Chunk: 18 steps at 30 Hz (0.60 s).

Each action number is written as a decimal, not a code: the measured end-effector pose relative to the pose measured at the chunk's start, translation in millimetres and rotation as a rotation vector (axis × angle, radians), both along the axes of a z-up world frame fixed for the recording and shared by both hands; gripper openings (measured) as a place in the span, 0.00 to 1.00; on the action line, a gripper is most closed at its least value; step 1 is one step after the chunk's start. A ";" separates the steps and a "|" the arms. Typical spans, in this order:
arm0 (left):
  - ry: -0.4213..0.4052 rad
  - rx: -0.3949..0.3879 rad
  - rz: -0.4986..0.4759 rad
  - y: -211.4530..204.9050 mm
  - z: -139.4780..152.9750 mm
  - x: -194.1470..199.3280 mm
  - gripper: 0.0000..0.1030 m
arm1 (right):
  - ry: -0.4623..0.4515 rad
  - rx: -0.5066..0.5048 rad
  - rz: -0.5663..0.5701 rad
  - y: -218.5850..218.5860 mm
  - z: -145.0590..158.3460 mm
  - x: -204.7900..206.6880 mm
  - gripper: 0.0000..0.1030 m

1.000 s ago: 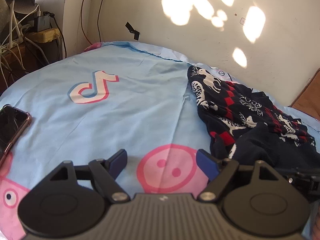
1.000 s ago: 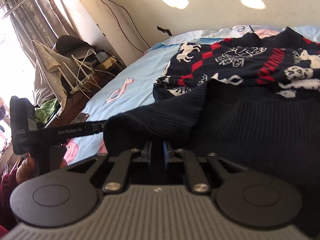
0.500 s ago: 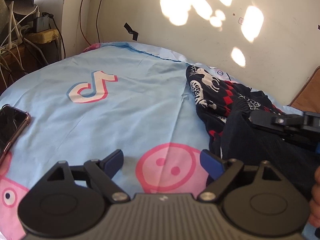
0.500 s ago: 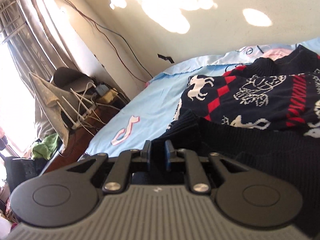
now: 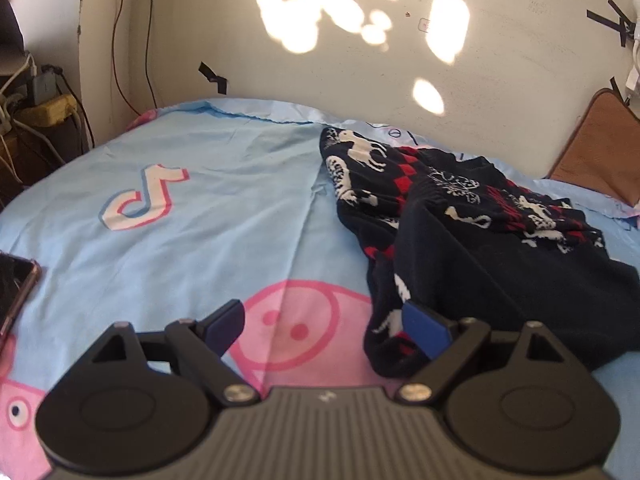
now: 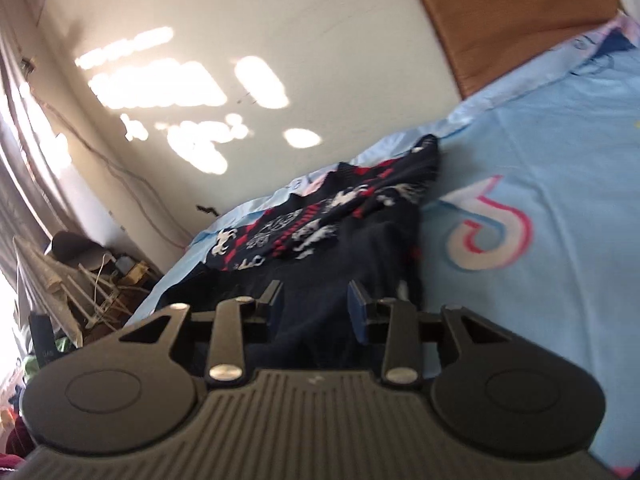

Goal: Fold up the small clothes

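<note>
Change: a second ago the right claw was clamped on a dark fold of the sweater; now its fingers stand apart and the fold lies dropped over the patterned part
Sweater: a heap on the right half of the bed, plain dark panel folded over the patterned knit, near edge bunched just beside the left claw
Why it lies so: likely one fold just laid down, with the near hem still rumpled and wanting smoothing
Right claw: apart, holding nothing, low over the dark panel; touching or not, cannot tell
Left claw: fingers wide apart, empty, over the pink pig print, its right pad just beside the hem
Phone: at the bed's left edge, well apart from the sweater
Containers: none in view; no basket or box to receive the folded piece
</note>
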<state>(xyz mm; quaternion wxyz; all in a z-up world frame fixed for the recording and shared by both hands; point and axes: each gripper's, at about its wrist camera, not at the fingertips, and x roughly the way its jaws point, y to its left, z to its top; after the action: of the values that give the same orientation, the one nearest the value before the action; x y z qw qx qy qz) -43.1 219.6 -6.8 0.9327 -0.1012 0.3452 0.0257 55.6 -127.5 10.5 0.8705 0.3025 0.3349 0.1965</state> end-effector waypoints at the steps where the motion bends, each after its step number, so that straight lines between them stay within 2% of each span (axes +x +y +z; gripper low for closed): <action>1: 0.010 -0.046 -0.009 1.5 0.8 -0.2 0.86 | 0.022 0.026 -0.034 -10.7 -4.8 -8.5 0.43; 6: 0.042 -0.274 -0.022 18.6 7.5 2.2 0.86 | 0.134 0.122 -0.081 -27.6 -30.9 -22.2 0.46; 9: 0.058 -0.461 -0.041 34.0 7.0 -0.7 0.87 | 0.155 0.165 -0.074 -28.4 -37.0 -16.6 0.46; 11: 0.084 -0.584 -0.072 37.5 0.3 -1.5 0.88 | 0.162 0.197 -0.056 -27.6 -38.8 -11.3 0.51; 12: 0.098 -0.617 -0.087 37.0 -3.8 -0.8 0.88 | 0.165 0.197 -0.053 -25.1 -39.6 -7.7 0.53; 15: 0.165 -0.685 -0.083 29.1 -22.5 6.9 0.88 | 0.177 0.189 -0.037 -19.1 -42.0 1.9 0.52; 17: 0.141 -0.697 -0.085 22.1 -23.7 9.2 0.88 | 0.183 0.198 -0.022 -12.5 -42.1 8.7 0.53; 18: 0.137 -0.695 -0.086 18.8 -23.8 11.9 0.78 | 0.185 0.206 -0.016 -9.6 -42.9 11.7 0.53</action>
<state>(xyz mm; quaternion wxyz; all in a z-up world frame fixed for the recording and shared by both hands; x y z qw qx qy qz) -31.2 238.4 -30.5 0.8174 -0.3958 0.3992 -0.1259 67.3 -137.1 -32.4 0.8018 0.4099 0.3891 0.1942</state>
